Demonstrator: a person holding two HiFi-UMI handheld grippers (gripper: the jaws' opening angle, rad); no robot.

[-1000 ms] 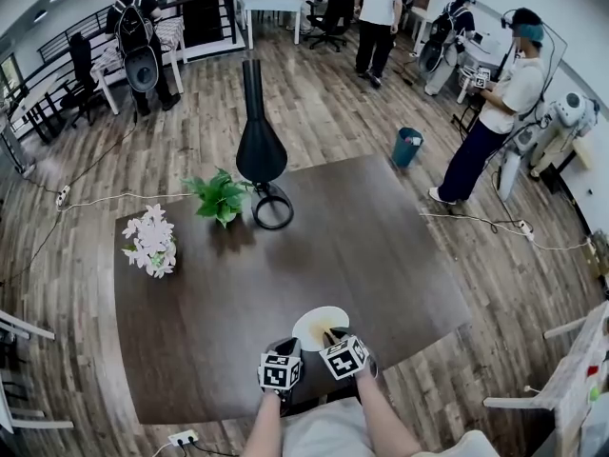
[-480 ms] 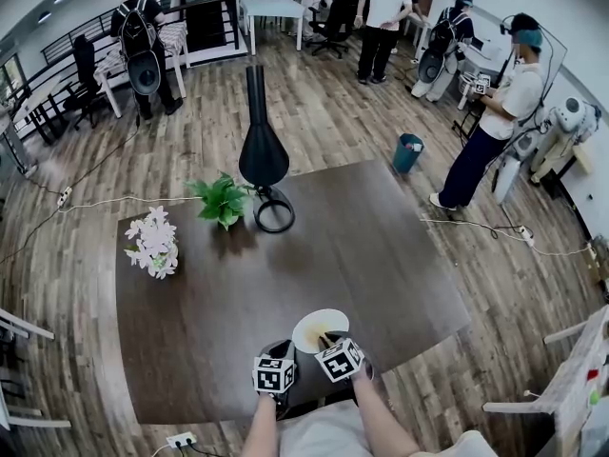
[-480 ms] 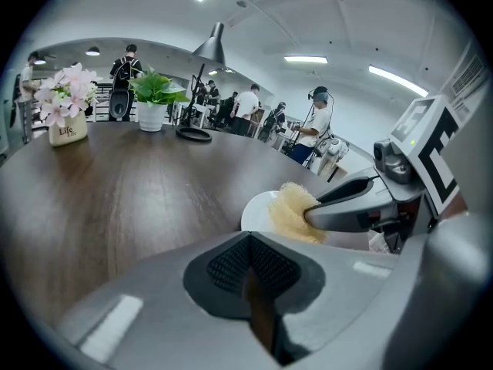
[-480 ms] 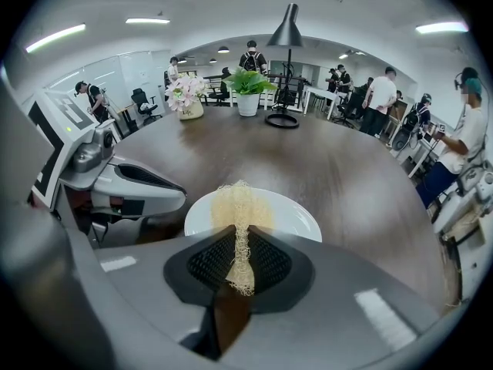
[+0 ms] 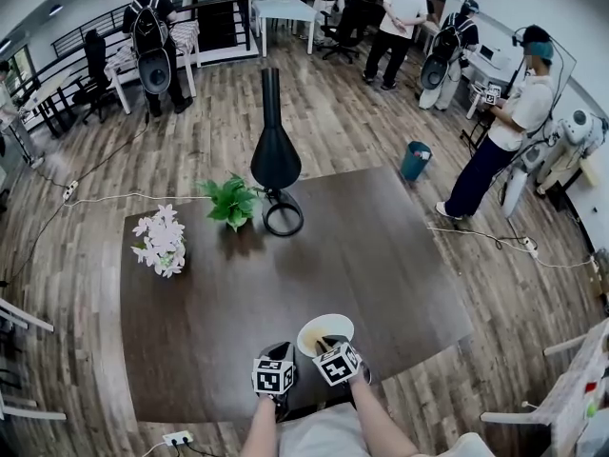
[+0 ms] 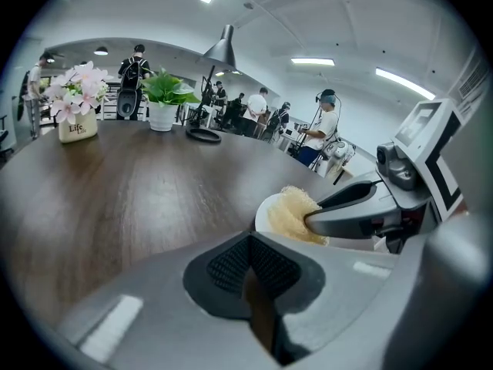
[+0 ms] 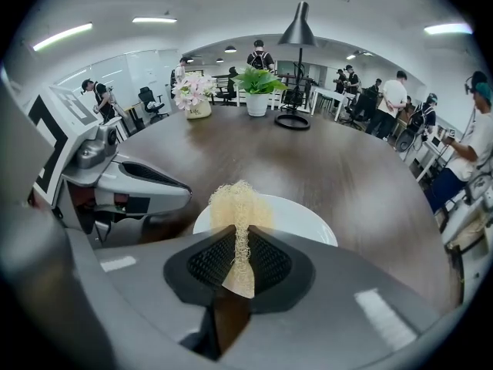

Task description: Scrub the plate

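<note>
At the near edge of the worktop: a white plate is set flat on the dark wood, with the left claw and the right claw gathered at it.
Plate: its white surface is seen just beyond the right claw's jaws in the right gripper view, and most of it is left bare.
Right claw: the jaws are closed upon a pale yellow mesh scrubber, which is pinched upright between the pads.
Scrubber: its free end is pushed out past the jaws and is rested on the near part of the plate.
Left claw: the jaws are brought together and nothing is held between them. It is held low over the worktop, just to the left of the plate and beside the right claw. Whether the plate is touched by it cannot be told.
Far side of the worktop: a pot of pink and white flowers, a green potted plant and a black lamp are stood well apart from the plate.
Beyond the worktop: several people are seen standing on a wood floor.
</note>
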